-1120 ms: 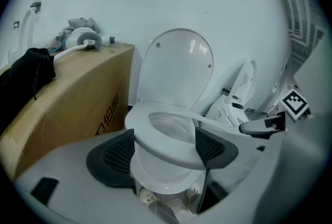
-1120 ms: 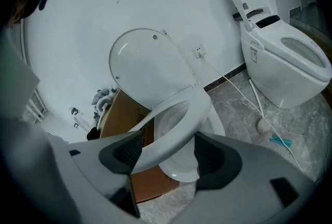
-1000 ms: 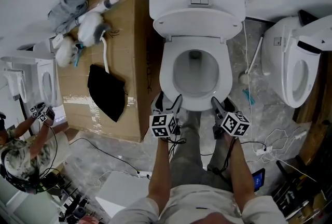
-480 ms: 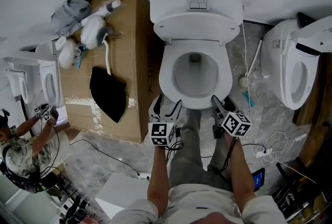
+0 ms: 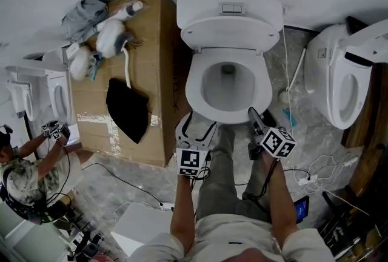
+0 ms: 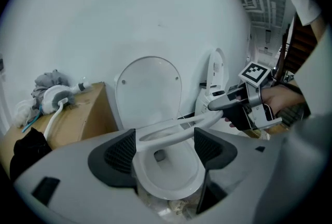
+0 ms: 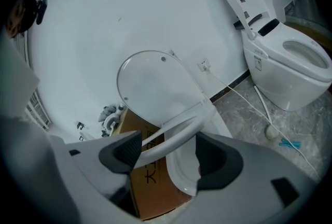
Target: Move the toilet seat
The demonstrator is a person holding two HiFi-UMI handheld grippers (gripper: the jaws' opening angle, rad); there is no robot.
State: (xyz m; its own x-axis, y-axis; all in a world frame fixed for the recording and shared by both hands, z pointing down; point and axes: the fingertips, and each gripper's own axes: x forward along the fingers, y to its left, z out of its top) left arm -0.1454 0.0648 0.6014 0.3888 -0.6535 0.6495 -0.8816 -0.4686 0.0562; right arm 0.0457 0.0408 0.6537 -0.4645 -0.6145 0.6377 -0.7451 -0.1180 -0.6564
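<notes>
Jaws on our left gripper (image 6: 165,141) and right gripper (image 7: 168,151) stand apart; the raised toilet seat (image 6: 176,128) crosses between both pairs.

Cardboard box (image 5: 130,73) left of toilet (image 5: 195,90), second toilet (image 5: 339,85) right

Toilets: three, with the middle toilet (image 5: 260,88) at the fingertips, the right toilet (image 5: 330,73) and left toilet (image 5: 57,97) well apart from them
Toilet seat (image 6: 171,128): one, between both pairs of jaws
Grippers at the seat: two, left gripper (image 6: 166,149) and right gripper (image 7: 168,154)
Cardboard box (image 5: 130,42): one, left of the fingers
Black cloth (image 5: 127,106): one, on the box
People: two, the holder (image 5: 224,236) and a second person (image 5: 24,185) far left
</notes>
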